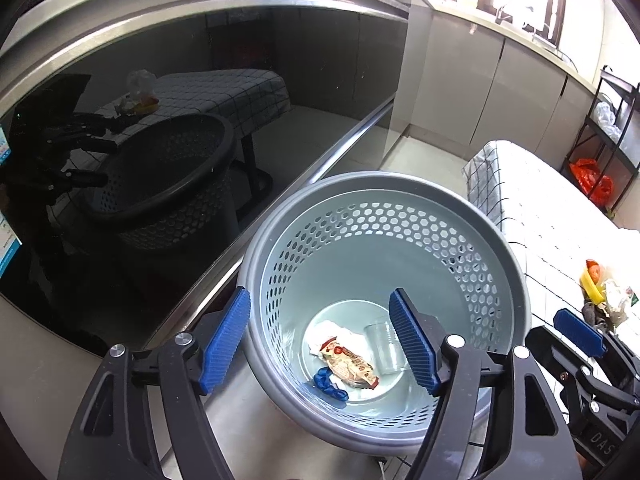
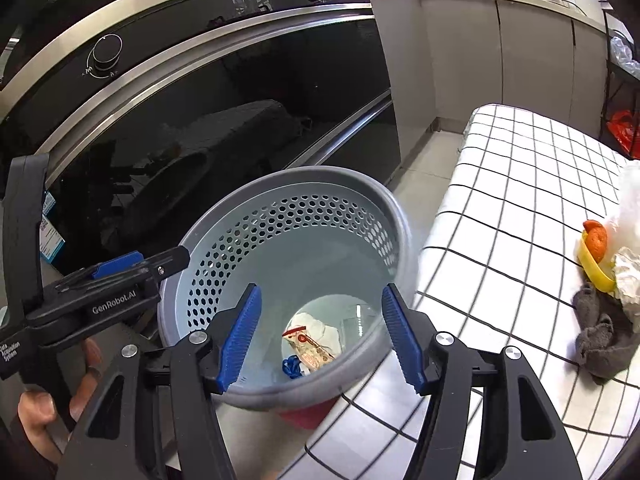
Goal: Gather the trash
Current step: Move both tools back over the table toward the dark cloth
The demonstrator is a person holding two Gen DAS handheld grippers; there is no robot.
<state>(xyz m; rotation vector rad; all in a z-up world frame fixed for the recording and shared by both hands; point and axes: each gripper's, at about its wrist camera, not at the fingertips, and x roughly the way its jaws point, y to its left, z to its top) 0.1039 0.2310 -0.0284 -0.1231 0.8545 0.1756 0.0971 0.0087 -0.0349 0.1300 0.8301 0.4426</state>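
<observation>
Snack wrapper (image 1: 350,364) flat in bin (image 1: 516,264), lengthwise diagonal, red-and-tan print. Both grippers' fingers (image 1: 412,340) spread, empty.

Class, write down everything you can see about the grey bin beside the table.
The bin is round and grey, plastic by its look, with a thick darker rim and paler inner walls pierced by hexagonal holes in the upper part. It stands upright on the floor, between a dark glass oven front and a table with a checked cloth. At its bottom lie a snack wrapper, white tissue, a clear cup and something blue. Both claws are open above it.
</observation>
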